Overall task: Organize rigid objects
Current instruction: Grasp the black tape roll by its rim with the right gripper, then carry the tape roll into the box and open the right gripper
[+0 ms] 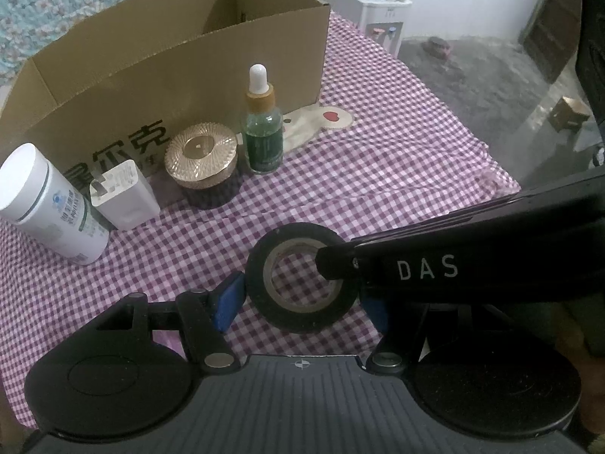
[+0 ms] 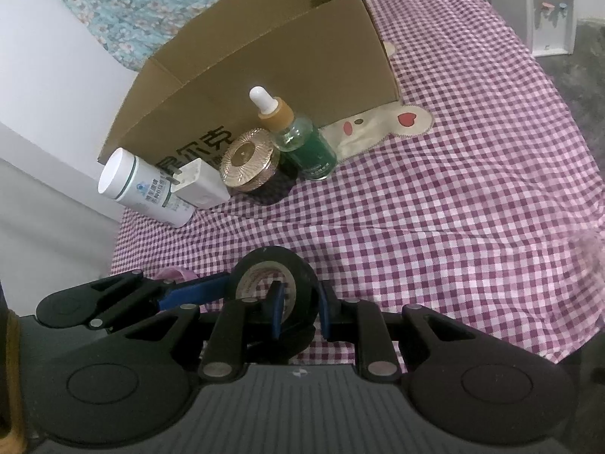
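A black tape roll (image 1: 261, 283) lies between the blue pads of my left gripper (image 1: 302, 299), which touch its outer sides. My right gripper (image 2: 298, 312) is shut on the same tape roll (image 2: 302, 276): one finger is inside the hole and one outside the wall. In the left wrist view the right gripper's finger (image 1: 336, 261) reaches into the roll from the right. Beyond stand a green dropper bottle (image 1: 262, 132), a gold-lidded jar (image 1: 202, 164), a white charger (image 1: 124, 196) and a white bottle (image 1: 49, 204), in front of an open cardboard box (image 1: 170, 68).
The purple checked cloth (image 1: 378, 189) covers the table, with a bunny patch (image 1: 317, 121) by the box. The table edge drops to a grey floor on the right. A white appliance (image 1: 382, 19) stands beyond the table.
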### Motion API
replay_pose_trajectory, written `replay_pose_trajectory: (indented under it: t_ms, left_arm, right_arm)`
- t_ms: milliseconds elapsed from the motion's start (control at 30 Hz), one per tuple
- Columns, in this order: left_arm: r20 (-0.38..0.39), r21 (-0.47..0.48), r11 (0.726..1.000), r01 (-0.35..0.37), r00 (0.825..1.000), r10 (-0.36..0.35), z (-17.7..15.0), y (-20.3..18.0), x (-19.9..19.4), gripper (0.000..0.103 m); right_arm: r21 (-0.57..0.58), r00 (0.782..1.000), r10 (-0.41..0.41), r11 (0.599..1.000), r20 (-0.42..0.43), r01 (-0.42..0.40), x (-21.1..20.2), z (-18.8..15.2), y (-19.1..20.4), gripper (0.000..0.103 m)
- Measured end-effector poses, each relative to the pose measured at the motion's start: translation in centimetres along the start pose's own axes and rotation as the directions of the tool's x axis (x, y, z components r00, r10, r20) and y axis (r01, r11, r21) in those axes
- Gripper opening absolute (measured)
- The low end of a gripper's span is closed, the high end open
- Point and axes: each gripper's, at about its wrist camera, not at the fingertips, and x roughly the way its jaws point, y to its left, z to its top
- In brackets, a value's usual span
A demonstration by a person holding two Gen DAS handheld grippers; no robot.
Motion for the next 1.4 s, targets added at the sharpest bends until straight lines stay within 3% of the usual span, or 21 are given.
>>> replay_pose_trajectory:
  t_ms: [867, 1200, 1400]
  left_arm:
    - [0.034, -0.012, 1.0, -0.019, 0.999, 0.02, 0.3, -0.1, -1.6, 0.065]
    - [0.106, -0.035, 0.998, -0.043, 0.993, 0.046, 0.9, 0.3, -4.8, 0.065]
    - [0.175, -0.059, 0.995, -0.076, 0.981, 0.085, 1.4, 1.1, -7.8, 0.065]
  right_arm:
    - [-0.01, 1.0, 0.004, 1.0, 0.025, -0.004, -0.8, 0.0, 0.9, 0.022]
    - [-0.079, 0.995, 0.008, 0.997, 0.101, 0.0, -3.2, 0.1, 3.3, 0.022]
    - [-0.121, 0.987, 0.035, 0.993, 0.155, -0.017, -4.8, 0.9, 5.3, 0.022]
